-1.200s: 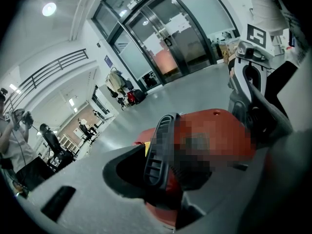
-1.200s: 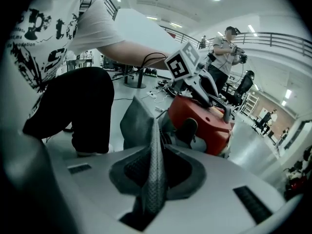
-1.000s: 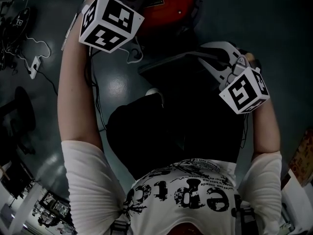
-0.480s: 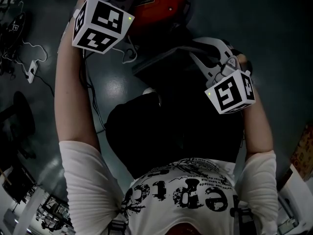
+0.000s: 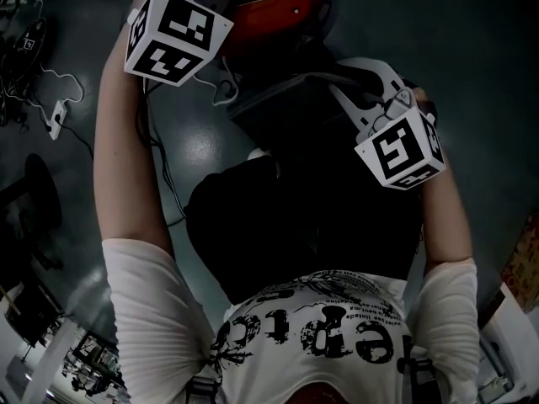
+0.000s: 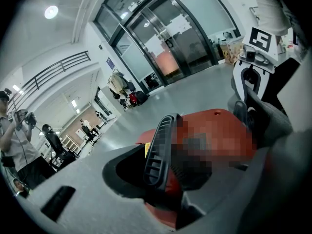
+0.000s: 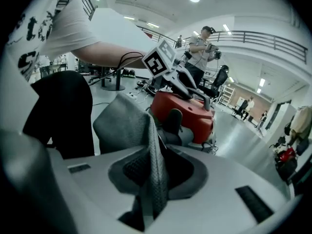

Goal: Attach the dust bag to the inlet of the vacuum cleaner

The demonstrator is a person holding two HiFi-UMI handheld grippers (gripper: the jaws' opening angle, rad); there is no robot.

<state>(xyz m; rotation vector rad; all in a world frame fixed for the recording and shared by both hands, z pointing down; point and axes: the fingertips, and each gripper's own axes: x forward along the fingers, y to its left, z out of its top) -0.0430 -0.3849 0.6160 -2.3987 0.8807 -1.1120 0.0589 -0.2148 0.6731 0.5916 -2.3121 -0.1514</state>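
Basically only the right claw (image 7: 156,179) changed: over the last second its marker cube (image 5: 400,151) rolled a little in the head view, while the left claw (image 6: 180,189) and its cube (image 5: 177,36) sat where they were. The right claw is pinched on a fold of the grey mesh dust bag (image 7: 122,123), so the roll reads as me squaring the bag up to the machine. The left claw is clamped on the black ribbed handle (image 6: 158,150) of the red vacuum cleaner (image 5: 278,7), steadying it on the floor (image 5: 194,141). The bag hangs just in front of the red body, not yet on it, and I can't pick out the inlet for sure. Count: one vacuum cleaner, one dust bag, two claws, two marker cubes.
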